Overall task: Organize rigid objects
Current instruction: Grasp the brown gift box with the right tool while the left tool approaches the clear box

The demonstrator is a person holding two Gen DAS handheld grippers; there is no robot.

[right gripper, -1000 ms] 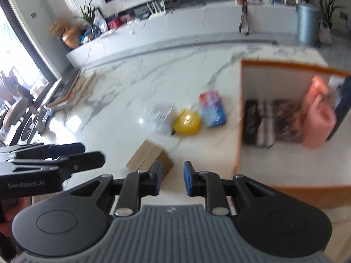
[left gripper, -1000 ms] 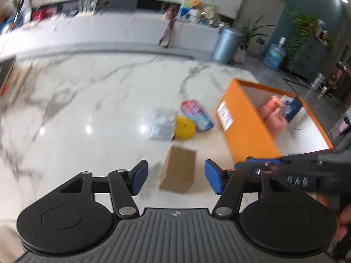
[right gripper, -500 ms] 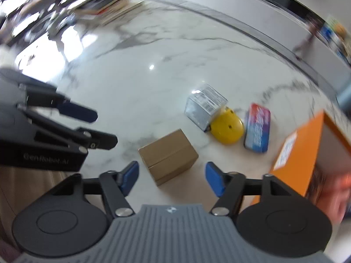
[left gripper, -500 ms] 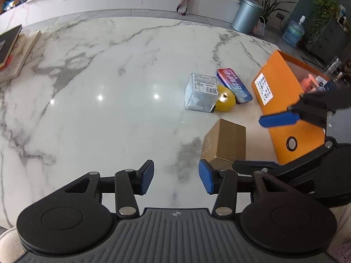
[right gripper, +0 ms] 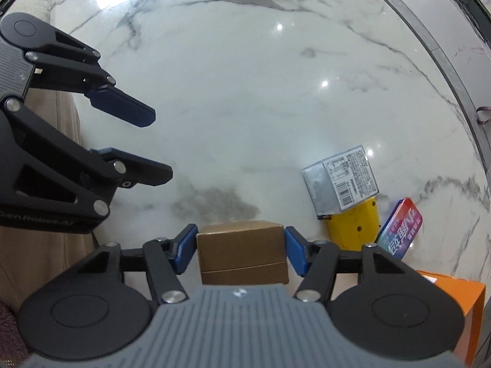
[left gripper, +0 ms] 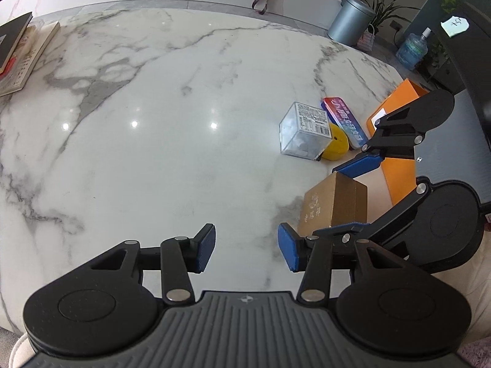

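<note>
Here the right tongs [right gripper: 240, 250] point down over a small brown cardboard box [right gripper: 242, 253] that sits on the white marble counter [right gripper: 245, 92]. The box lies between the two blue pads [right gripper: 185, 247], one at its 9 o'clock side and one at its 3 o'clock side. The jaws have just been closing around it, yet a thin gap seems to remain at each pad, so the pads do not appear to press on the cardboard.

In the left wrist view the same box [left gripper: 336, 205] stands at about 3 o'clock, with the right tongs [left gripper: 346, 197] straddling it from the right edge of the frame. The left tongs [left gripper: 247, 250] hang over bare marble with jaws apart and nothing between them; in the right wrist view they [right gripper: 147, 147] reach in from 9 o'clock.

Beyond the box, toward 1 o'clock in the left wrist view, lies a cluster of three things close together: a clear plastic box with a printed label [left gripper: 305, 130], a yellow rounded object [left gripper: 336, 145] tucked against it, and a flat red and blue tin [left gripper: 343, 118] just beside that. An orange storage box [left gripper: 399, 141] stands at 3 o'clock, partly hidden behind the right tongs. A stack of books [left gripper: 21, 55] rests at the counter's 10 o'clock edge, well apart from everything else. Off the counter, a grey bin [left gripper: 349, 20] stands at 1 o'clock.
</note>
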